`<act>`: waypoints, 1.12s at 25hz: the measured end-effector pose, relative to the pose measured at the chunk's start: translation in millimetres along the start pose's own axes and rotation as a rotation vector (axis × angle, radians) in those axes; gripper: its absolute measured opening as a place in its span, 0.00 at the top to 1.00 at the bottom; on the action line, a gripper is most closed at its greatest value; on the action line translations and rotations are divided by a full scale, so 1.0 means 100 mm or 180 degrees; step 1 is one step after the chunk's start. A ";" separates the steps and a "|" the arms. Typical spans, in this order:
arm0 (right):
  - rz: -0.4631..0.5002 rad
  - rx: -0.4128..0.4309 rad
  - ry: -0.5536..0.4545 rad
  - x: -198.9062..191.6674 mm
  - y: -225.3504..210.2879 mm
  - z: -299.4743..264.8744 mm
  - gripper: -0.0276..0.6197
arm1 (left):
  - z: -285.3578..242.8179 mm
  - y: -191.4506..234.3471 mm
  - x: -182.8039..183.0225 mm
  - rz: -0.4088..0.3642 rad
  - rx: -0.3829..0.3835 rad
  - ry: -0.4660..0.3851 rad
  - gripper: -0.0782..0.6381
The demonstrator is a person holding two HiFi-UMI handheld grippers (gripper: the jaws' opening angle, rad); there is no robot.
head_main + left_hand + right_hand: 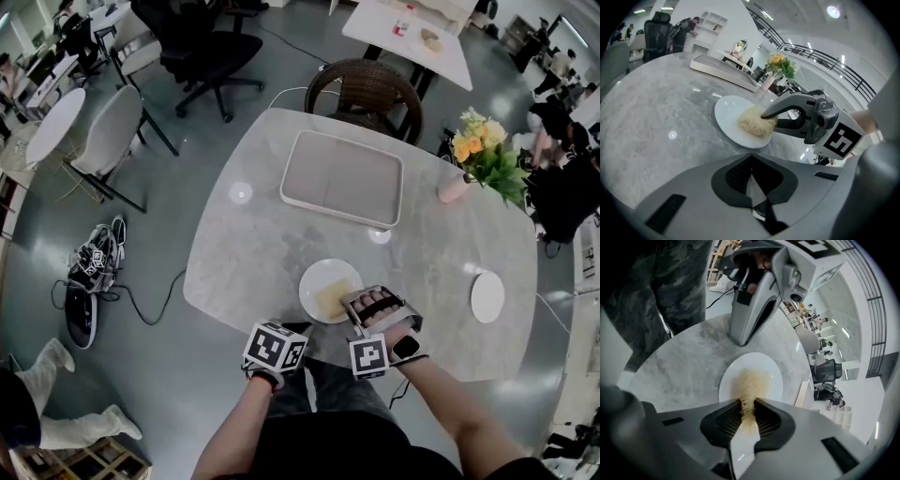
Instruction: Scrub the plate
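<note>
Marble table (246,246): we're looking down on a pale grey top, and everything below is sitting on it.
White plate (317,278): it's lying flat close to the near edge, roughly mid-width, right in front of both grippers.
Scrubber (751,383): a tan, fibrous wad that's resting on the middle of the plate and trailing back into the right gripper's jaws.
Right gripper (749,403): we're seeing its jaws pinching the near end of the scrubber while it's reaching over the plate from the right.
Left gripper (751,161): its jaws are pressing together with nothing between them. It's pointing at the plate from the near left, tip just beside the rim, and we're not able to tell if it's touching.
Tray (342,178): a pale rectangular one lying beyond the plate, apart from it.
Flowers (483,150): a yellow and green bunch standing in a pinkish vase (453,186) at the far right.
Small white disc (487,296): it's lying right of the plate, well apart.
Wicker chair (367,89): it's standing at the far side.
</note>
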State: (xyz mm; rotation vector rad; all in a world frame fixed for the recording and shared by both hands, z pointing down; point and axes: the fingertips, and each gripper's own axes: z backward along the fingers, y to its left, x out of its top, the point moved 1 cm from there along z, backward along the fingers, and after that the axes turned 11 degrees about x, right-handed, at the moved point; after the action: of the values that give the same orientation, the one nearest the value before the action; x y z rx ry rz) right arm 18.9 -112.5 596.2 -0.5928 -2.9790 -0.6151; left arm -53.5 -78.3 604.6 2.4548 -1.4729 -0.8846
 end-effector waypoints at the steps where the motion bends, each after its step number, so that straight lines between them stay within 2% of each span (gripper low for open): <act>1: 0.0015 0.0006 0.0022 0.00 0.02 0.02 0.86 | 0.01 -0.01 0.00 -0.0014 -0.0005 0.0004 0.87; 12: -0.0082 0.0148 0.0019 0.08 0.37 0.32 0.86 | 0.06 -0.01 -0.04 -0.0221 -0.0095 0.0035 0.87; 13: -0.0120 0.0180 -0.0035 0.11 0.43 0.36 0.86 | 0.06 -0.01 -0.04 -0.0240 -0.0106 0.0037 0.87; 15: -0.0388 0.0275 -0.0242 0.19 0.54 0.46 0.86 | 0.08 -0.01 -0.05 -0.0278 -0.0129 0.0037 0.87; 17: -0.0843 0.0307 -0.0436 0.23 0.58 0.55 0.86 | 0.09 0.00 -0.03 -0.0320 -0.0155 -0.0009 0.87; 18: -0.1172 0.0291 -0.0563 0.23 0.56 0.59 0.86 | 0.10 -0.01 -0.01 -0.0340 -0.0177 -0.0070 0.87; 20: -0.2054 0.0272 -0.0978 0.27 0.49 0.68 0.86 | 0.14 -0.04 0.05 -0.0376 -0.0247 -0.0289 0.87; 22: -0.2959 0.0281 -0.1463 0.33 0.42 0.78 0.86 | 0.23 -0.10 0.15 -0.0442 -0.0294 -0.0621 0.87; 24: -0.3683 0.0265 -0.1902 0.37 0.38 0.84 0.86 | 0.34 -0.14 0.26 -0.0551 -0.0284 -0.0980 0.87; 26: -0.4250 0.0231 -0.2285 0.37 0.33 0.89 0.86 | 0.45 -0.14 0.34 -0.0655 -0.0223 -0.1279 0.87; 28: -0.4615 0.0199 -0.2548 0.36 0.30 0.93 0.86 | 0.56 -0.12 0.40 -0.0696 -0.0145 -0.1497 0.87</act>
State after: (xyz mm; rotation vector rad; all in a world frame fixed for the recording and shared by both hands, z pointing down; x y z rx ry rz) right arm -0.2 -37.6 526.3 1.9188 -3.5878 -0.2424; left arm -60.9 -96.2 537.8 2.5195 -1.2907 -1.6092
